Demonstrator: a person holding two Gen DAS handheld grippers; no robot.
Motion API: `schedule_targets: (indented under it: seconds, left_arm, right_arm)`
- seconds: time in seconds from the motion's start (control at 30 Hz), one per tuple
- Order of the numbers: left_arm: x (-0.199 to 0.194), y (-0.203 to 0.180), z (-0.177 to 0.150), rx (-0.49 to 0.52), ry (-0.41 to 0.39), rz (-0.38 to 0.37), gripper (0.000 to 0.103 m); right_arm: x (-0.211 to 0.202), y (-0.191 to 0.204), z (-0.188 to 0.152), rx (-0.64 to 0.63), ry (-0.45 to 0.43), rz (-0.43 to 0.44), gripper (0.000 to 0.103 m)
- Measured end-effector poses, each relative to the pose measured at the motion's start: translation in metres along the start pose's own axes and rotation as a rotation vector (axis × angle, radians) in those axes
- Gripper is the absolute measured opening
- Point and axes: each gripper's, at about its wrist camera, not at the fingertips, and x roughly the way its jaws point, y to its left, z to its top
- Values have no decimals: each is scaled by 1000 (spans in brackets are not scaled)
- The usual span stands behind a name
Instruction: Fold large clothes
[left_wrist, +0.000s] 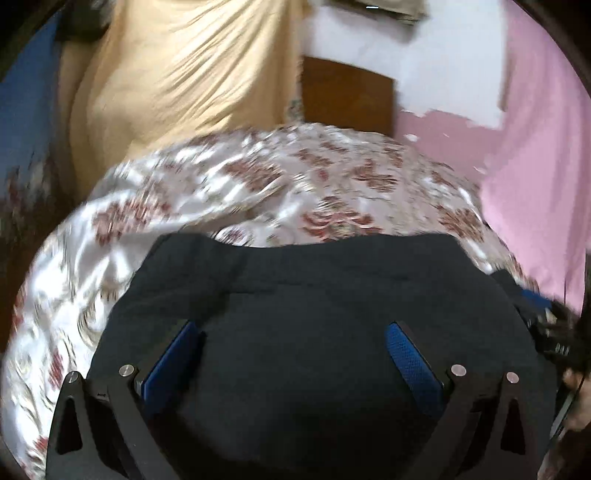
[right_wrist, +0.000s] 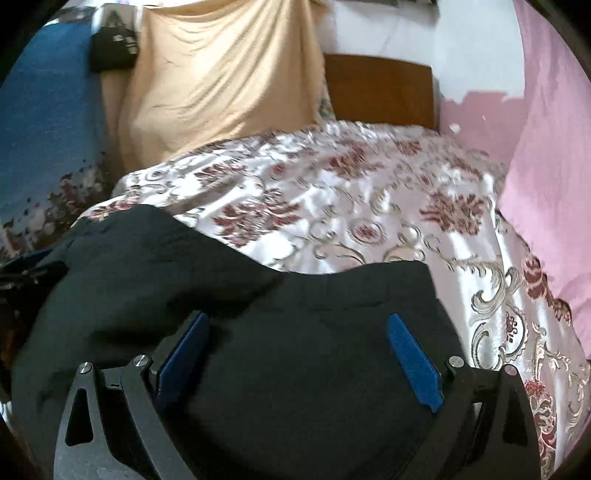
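A black garment (left_wrist: 295, 280) lies on the bed over a white bedspread with red flowers (left_wrist: 258, 184). My left gripper (left_wrist: 292, 326) hangs just over it, its blue pads (left_wrist: 177, 354) far apart and the cloth passing under them, not pinched. In the right wrist view the same black garment (right_wrist: 147, 258) spreads to the left in loose folds, with a straight far edge. My right gripper (right_wrist: 299, 316) stands wide open above it, blue pads (right_wrist: 413, 362) clear of the cloth. The frames are blurred by motion.
A tan cloth (right_wrist: 221, 81) hangs at the back left, beside a wooden headboard (right_wrist: 380, 88). A pink wall (right_wrist: 554, 129) runs along the bed's right side. A black bag (right_wrist: 112, 48) hangs on the blue wall. The other gripper and a hand (left_wrist: 576, 384) show at the right edge.
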Motion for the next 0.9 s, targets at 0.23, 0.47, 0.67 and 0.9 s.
schedule_targets:
  seconds: [0.23,0.47,0.67,0.9]
  left_arm:
    - [27,22,-10,-88,17,-45,103]
    - [41,32,-11,-139,19,-87,103]
    - [44,33,-16,-158,-13,-93,103]
    - [43,33,-18,-165,-27,-99,103]
  right_arm:
    - [37,-17,-11,86,50,53,96]
    - [63,-24,-17,141,85,105,98]
    - [72,-31,-24,184,76,144,99]
    - [75,-35,-28,205,66,166,100]
